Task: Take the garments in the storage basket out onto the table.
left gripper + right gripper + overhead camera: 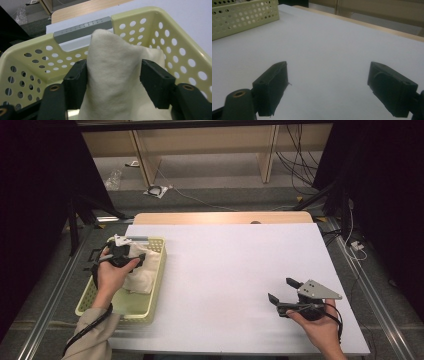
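Pinching a raised fold of the cream cloth (113,75) between both pads, my left gripper (113,82) had its jaws pressed into the bulging fabric, which lay heaped in the pale yellow perforated basket (155,285) at about 9 o'clock on the white table (235,265). The cloth looked light, soft and limp, likely to sag and drag its loose folds, so I judged a hold on the thick top of the bunch safest. My right gripper (327,87) hovered with jaws wide apart, holding nothing, over bare table near 4 o'clock.
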Available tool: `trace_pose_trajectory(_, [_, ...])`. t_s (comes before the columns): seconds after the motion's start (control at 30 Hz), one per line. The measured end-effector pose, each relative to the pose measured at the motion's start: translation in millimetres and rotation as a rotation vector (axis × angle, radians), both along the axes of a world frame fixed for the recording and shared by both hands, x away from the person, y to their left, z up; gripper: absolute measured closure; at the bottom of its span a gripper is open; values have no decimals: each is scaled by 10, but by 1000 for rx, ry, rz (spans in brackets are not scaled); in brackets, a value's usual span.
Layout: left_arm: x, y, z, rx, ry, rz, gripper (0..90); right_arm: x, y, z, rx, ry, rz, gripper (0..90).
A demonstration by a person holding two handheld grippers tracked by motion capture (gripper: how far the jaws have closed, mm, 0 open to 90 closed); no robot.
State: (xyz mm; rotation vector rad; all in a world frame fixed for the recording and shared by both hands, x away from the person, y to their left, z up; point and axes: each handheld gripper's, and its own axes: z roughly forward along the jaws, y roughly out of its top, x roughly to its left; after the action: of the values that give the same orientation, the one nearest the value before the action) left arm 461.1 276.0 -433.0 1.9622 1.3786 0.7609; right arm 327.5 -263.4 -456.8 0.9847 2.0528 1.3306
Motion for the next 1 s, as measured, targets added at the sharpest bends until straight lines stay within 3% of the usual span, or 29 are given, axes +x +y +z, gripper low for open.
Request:
trace_pose_trajectory(0.2, [17,-11,-38,7,10,11,545,4,1,-3,2,-2,0,177])
trace_pose_trajectory(0.67, [-1,7,-59,-5,19,1,762,2,-2,0,-5,4,-2,179])
trace_pose_trajectory(1.0, [-39,-8,-63,-3,11,-15,798,11,1,-8,2,1,4,180])
